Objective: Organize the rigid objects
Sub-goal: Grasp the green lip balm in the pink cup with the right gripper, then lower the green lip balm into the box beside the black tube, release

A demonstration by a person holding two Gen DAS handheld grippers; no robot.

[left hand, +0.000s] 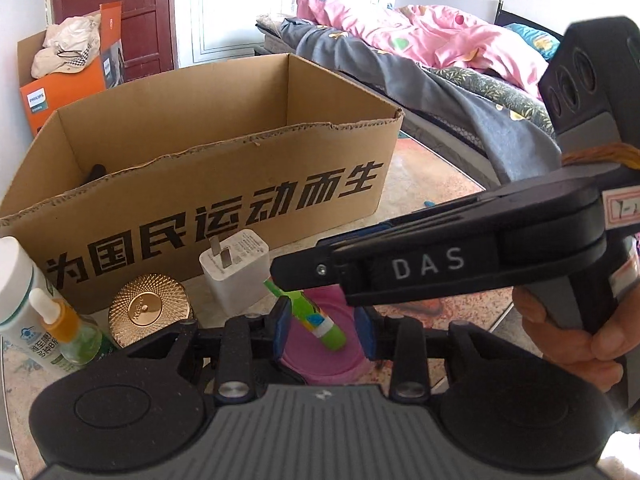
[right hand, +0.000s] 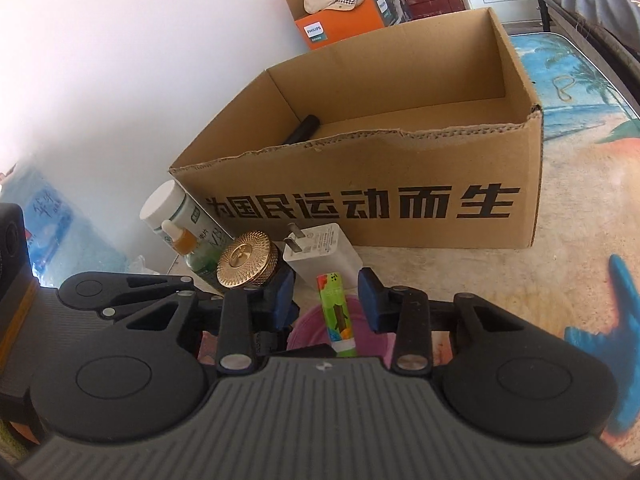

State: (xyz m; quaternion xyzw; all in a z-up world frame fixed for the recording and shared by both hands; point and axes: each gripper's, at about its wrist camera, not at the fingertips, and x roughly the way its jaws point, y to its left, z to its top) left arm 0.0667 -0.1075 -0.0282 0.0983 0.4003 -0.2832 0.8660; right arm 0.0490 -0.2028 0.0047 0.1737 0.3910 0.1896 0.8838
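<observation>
An open cardboard box printed with black characters stands on the table, with a black cylinder lying inside it. Lined up before it are a white-green bottle, an orange-collared dropper bottle, a gold-lidded jar and a white charger plug. A green tube lies on a pink round dish. My left gripper is open above them. My right gripper straddles the tube, open, its pads clear of it.
A person's hand holds the right tool's grip. An orange carton with pale cloth on top stands behind the box. A bed with a pink quilt runs along the right. The beach-print table cover stretches right of the box.
</observation>
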